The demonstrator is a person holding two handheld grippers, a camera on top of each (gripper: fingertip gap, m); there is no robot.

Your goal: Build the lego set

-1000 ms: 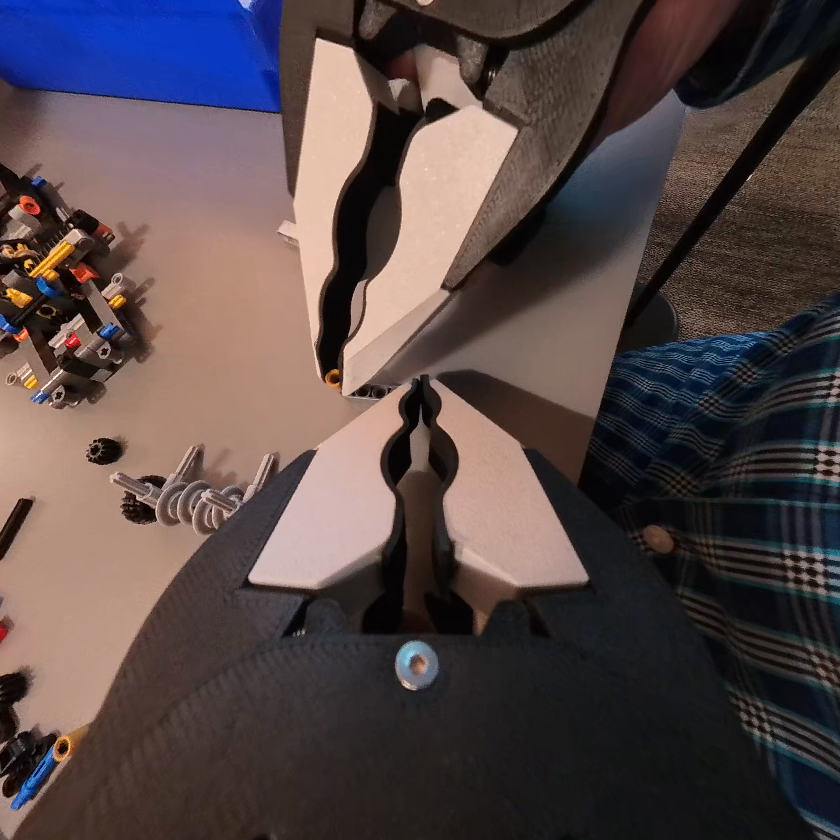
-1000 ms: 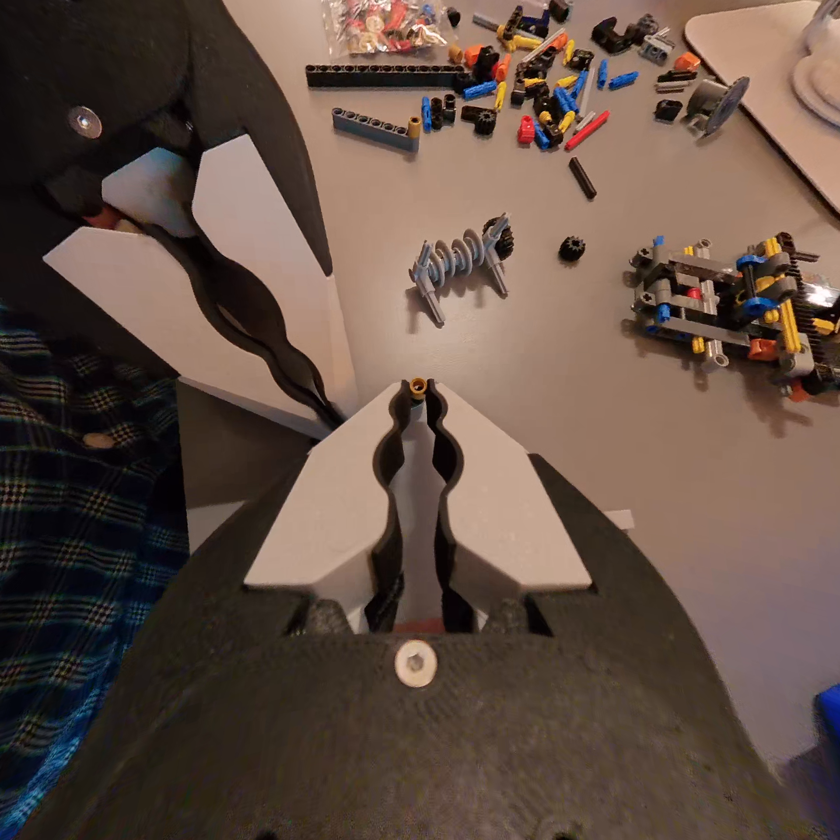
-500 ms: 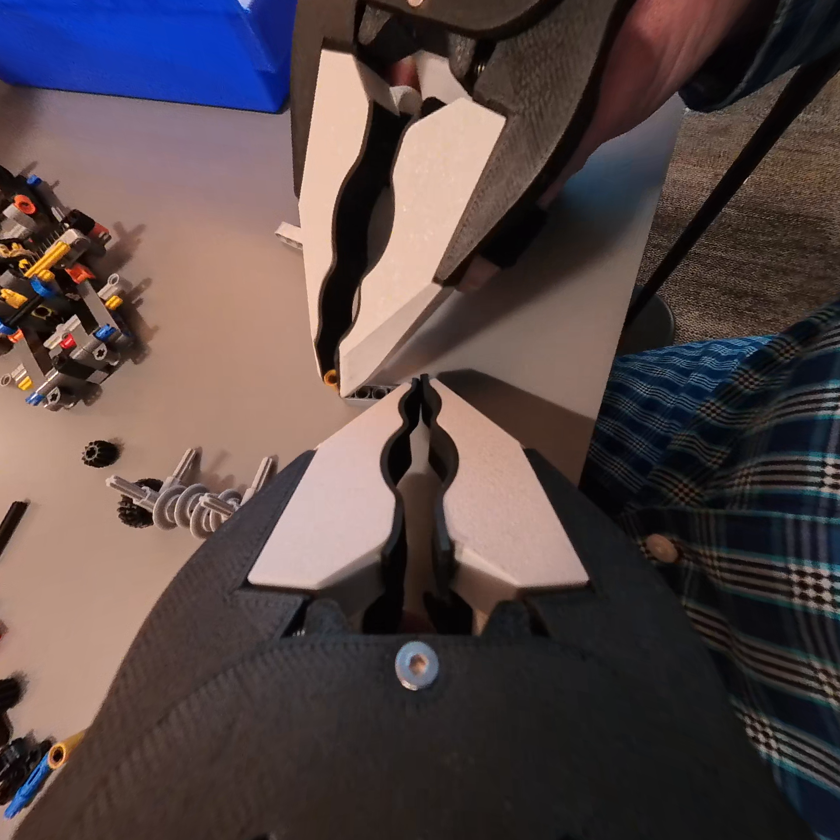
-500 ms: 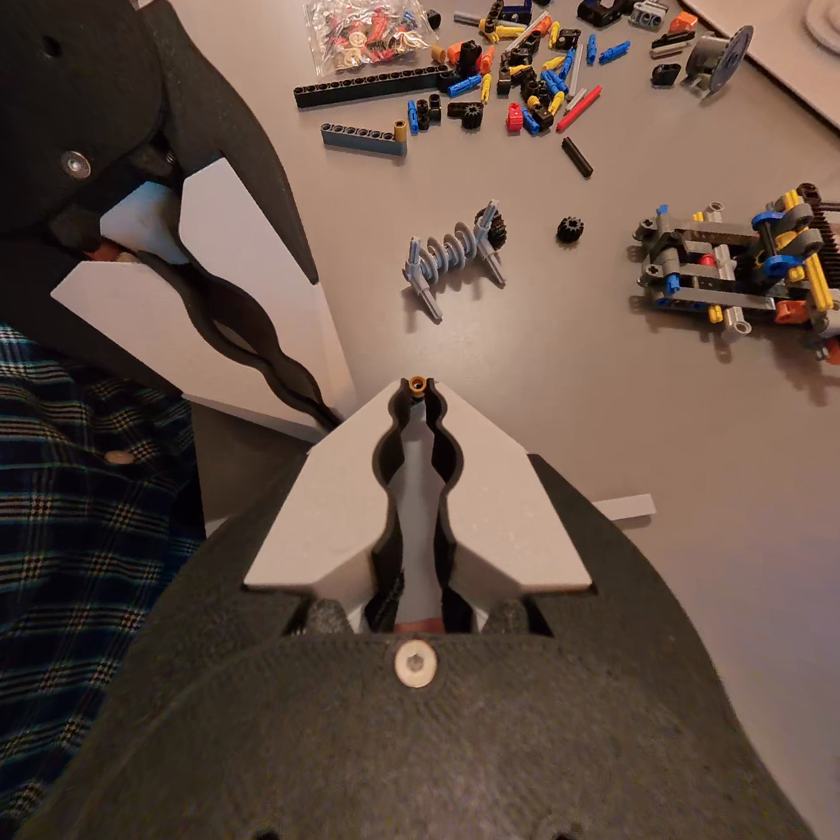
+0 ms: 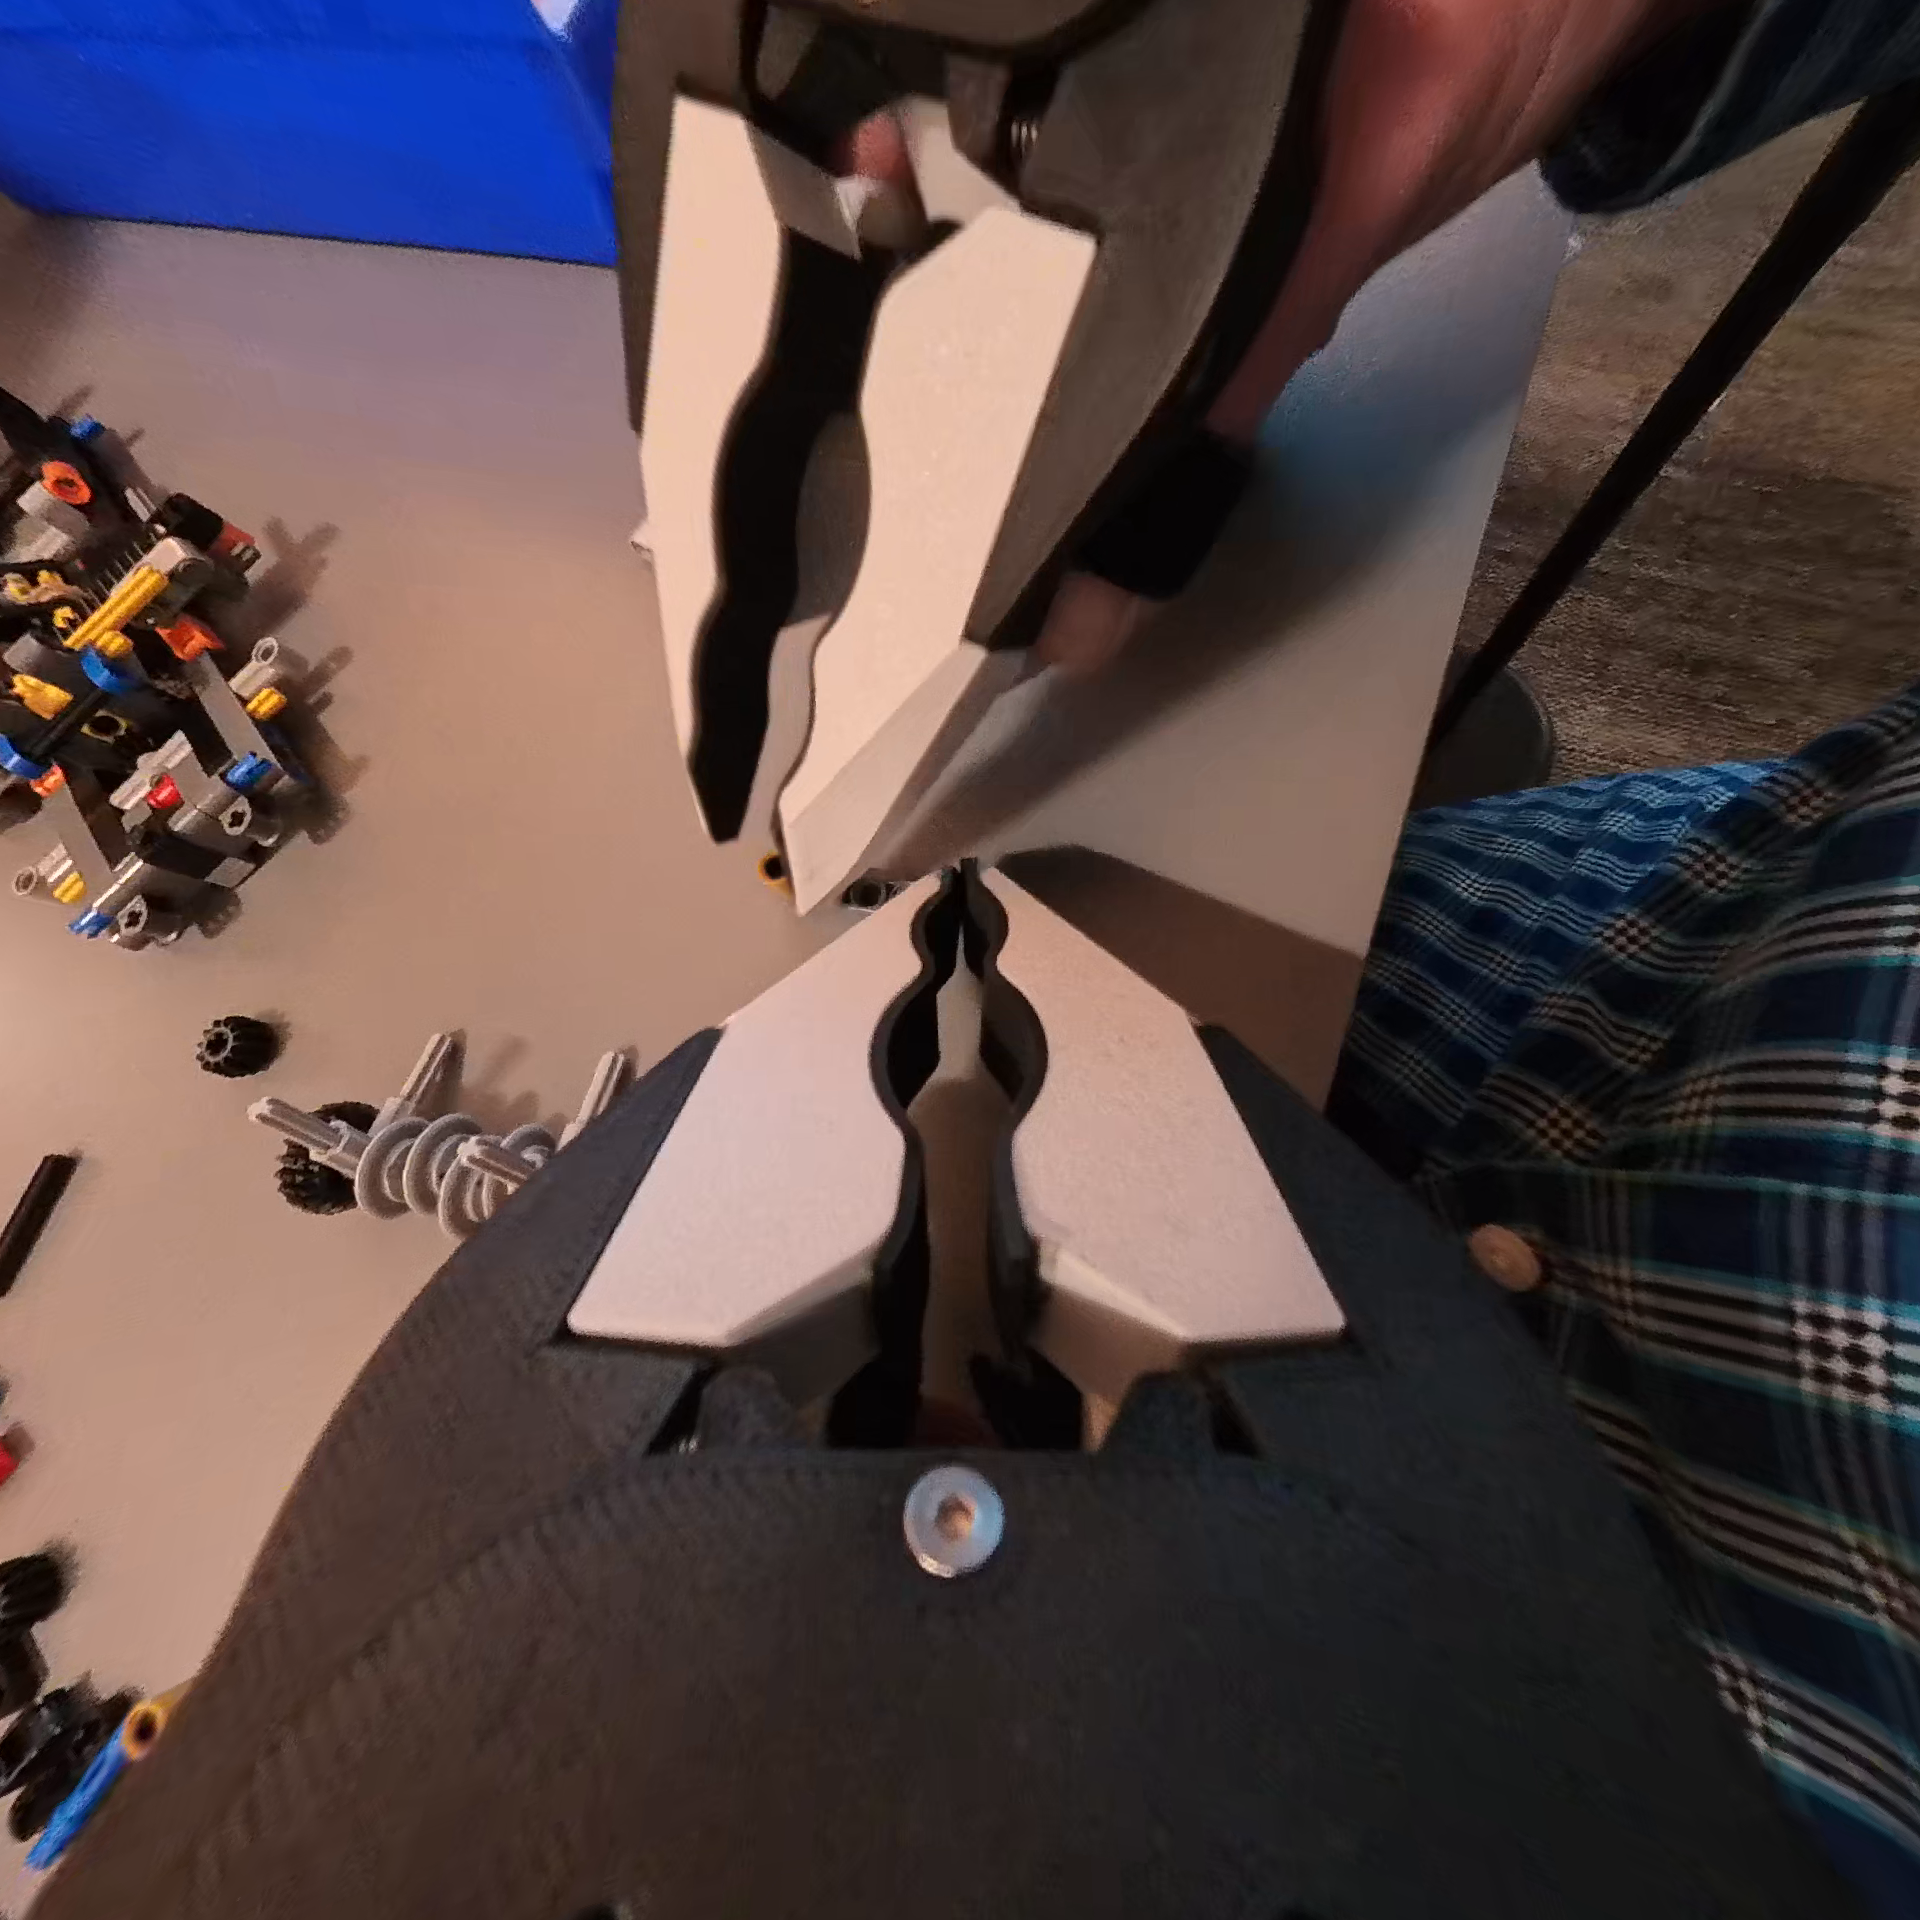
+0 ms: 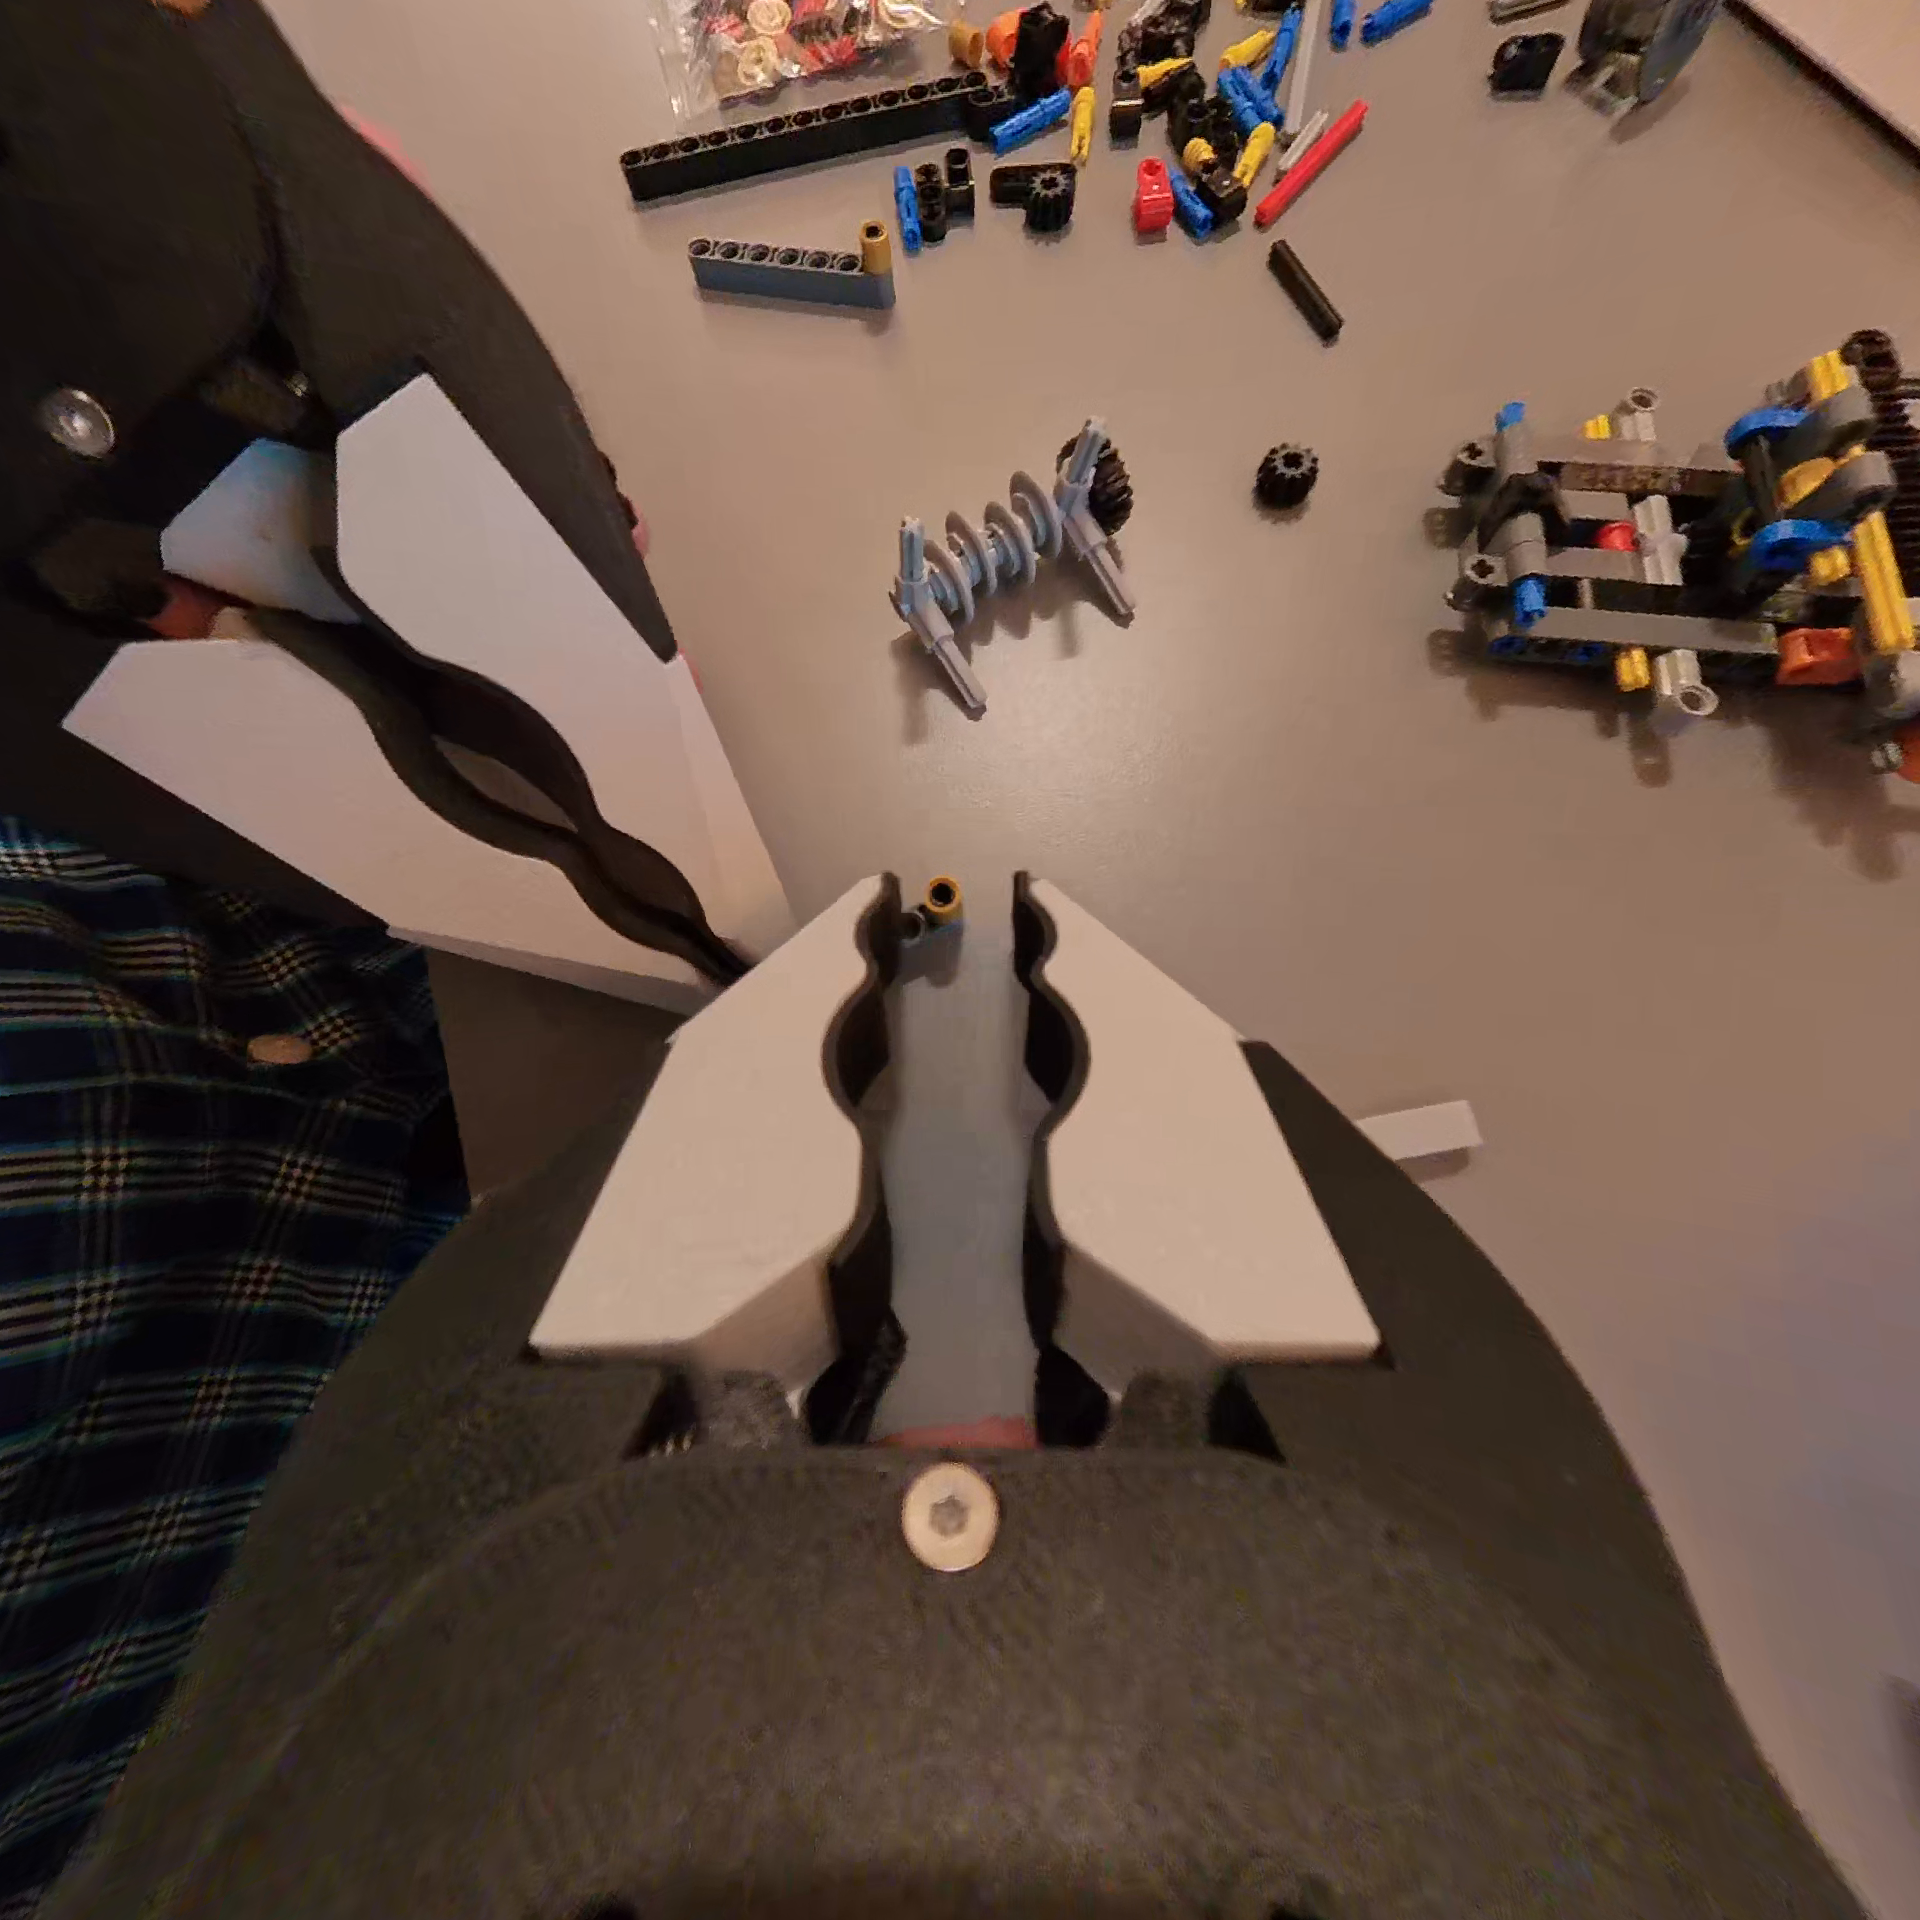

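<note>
left gripper: black textured shell, pale grey wedge fingers, wavy black pads, silver screw | right gripper: same build, grey fingers, silver screw | shirt: blue-black plaid, brown button | finger sleeve: black

Table top looks smooth and matt, the chassis build is glossy plastic, shirt plaid cloth.
</note>
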